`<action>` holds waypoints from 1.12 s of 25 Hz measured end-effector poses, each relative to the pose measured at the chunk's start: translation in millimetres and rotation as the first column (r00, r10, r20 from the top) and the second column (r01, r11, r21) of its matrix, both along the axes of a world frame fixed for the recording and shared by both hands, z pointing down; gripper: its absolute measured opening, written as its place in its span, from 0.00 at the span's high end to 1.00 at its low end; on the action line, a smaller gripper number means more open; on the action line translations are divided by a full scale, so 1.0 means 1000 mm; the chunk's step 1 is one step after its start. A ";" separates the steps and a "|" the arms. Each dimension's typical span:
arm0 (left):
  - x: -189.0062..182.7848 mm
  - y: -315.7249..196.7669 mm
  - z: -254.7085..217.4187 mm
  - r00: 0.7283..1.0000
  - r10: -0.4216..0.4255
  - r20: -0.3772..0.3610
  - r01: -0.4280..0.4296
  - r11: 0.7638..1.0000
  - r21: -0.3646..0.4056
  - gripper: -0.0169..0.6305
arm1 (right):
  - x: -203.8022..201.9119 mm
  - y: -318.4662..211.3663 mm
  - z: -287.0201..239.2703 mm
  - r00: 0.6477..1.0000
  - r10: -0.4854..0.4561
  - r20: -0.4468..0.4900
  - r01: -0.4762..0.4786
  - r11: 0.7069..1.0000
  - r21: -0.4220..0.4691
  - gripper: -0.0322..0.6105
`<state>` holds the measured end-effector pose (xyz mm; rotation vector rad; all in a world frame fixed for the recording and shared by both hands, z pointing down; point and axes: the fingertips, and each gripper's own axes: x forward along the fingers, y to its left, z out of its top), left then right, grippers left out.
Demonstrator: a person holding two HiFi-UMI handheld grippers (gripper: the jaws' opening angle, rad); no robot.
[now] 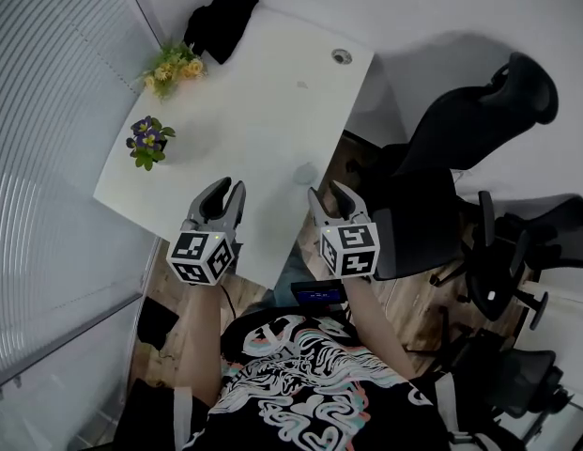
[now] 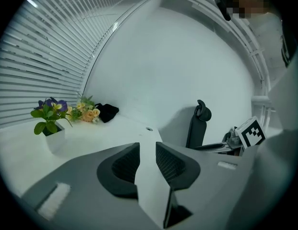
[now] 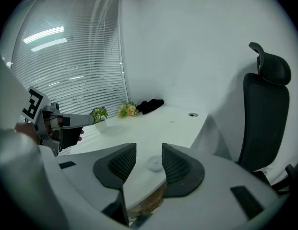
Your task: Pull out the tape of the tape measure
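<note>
Near the front right corner of the white table [image 1: 263,92], a small round white case, taken to be the tape measure [image 1: 306,173], is seen lying flat on the tabletop. It is touched by neither tool. The right hand-held gripper [image 1: 329,194] is held just short of it, above the table's corner, with its jaws standing well apart. In the right gripper view the case is framed in the gap between the ribbed pads, but it lies on the table ahead of them and is pressed by neither. The left hand-held gripper [image 1: 228,191] is held beside the right one, over the table's near edge. Its jaws are likewise parted, and only bare tabletop is seen between them.

Toward the table's left edge a white pot of purple flowers [image 1: 147,142] is set upright. At the far end a bunch of yellow flowers [image 1: 174,67] is placed just beside a black bundle of cloth [image 1: 221,22]. A round cable opening [image 1: 341,56] is set into the far right corner. To the right of the table a black office chair [image 1: 460,148] is parked on the wooden floor, and slatted blinds [image 1: 56,111] are hung along the left side.
</note>
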<state>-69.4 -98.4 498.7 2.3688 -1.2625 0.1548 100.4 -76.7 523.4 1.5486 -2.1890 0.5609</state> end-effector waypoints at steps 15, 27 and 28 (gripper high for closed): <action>0.001 -0.015 0.042 0.999 -0.010 0.044 0.013 0.996 -0.085 0.82 | -0.008 -0.019 0.057 0.998 -0.066 -0.020 0.064 0.991 -0.119 0.63; 0.004 -0.025 0.063 0.998 -0.014 0.065 0.023 0.990 -0.138 0.82 | -0.008 -0.034 0.094 0.994 -0.096 -0.049 0.085 0.978 -0.190 0.58; 0.004 -0.026 0.065 0.998 -0.016 0.068 0.025 0.990 -0.141 0.82 | -0.008 -0.035 0.096 0.994 -0.098 -0.053 0.086 0.977 -0.193 0.58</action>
